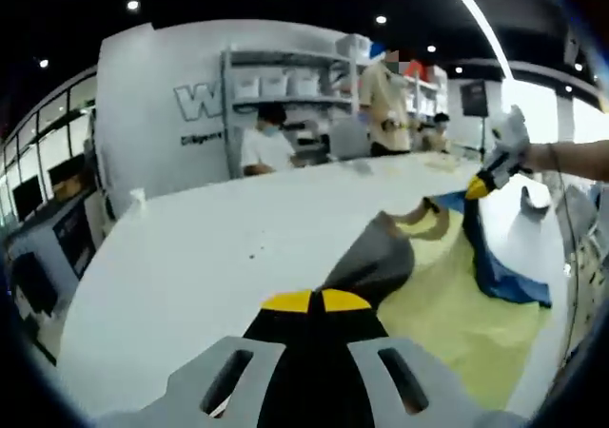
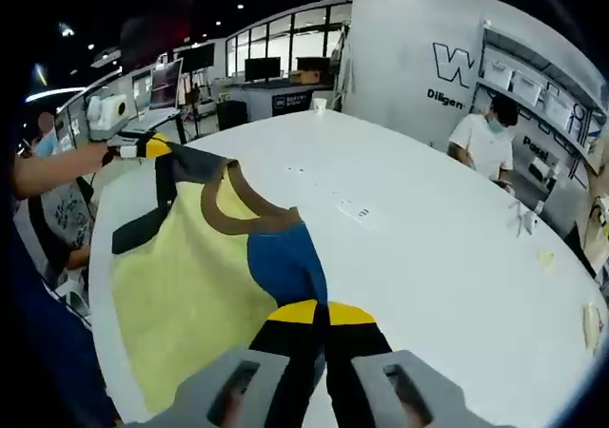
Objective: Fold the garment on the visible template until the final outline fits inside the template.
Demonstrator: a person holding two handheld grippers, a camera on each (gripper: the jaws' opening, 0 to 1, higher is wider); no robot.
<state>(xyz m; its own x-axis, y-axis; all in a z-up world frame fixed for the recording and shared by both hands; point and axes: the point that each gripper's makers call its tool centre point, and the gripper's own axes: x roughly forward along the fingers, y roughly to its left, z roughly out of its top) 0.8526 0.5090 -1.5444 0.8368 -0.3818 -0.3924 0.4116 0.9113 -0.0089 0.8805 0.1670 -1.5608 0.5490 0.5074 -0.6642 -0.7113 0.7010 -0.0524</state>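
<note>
A yellow shirt (image 1: 457,304) with a brown collar (image 2: 233,219), one dark grey sleeve (image 1: 376,262) and one blue sleeve (image 2: 285,257) lies partly lifted on the white table (image 1: 209,247). My left gripper (image 1: 315,301) is shut on the grey sleeve; in the right gripper view it appears at the far left (image 2: 143,146), holding that end up. My right gripper (image 2: 319,312) is shut on the blue sleeve, and it enters the left gripper view from the right (image 1: 481,185) with blue cloth (image 1: 504,266) hanging below it. The yellow body (image 2: 190,276) sags between the two grippers.
A seated person in white (image 1: 262,143) and a standing person (image 1: 385,105) are beyond the table's far edge by shelves (image 1: 285,86). Small paper scraps (image 2: 354,209) lie on the table. Desks with monitors (image 2: 181,76) stand behind. The table edge runs close to the shirt (image 2: 105,333).
</note>
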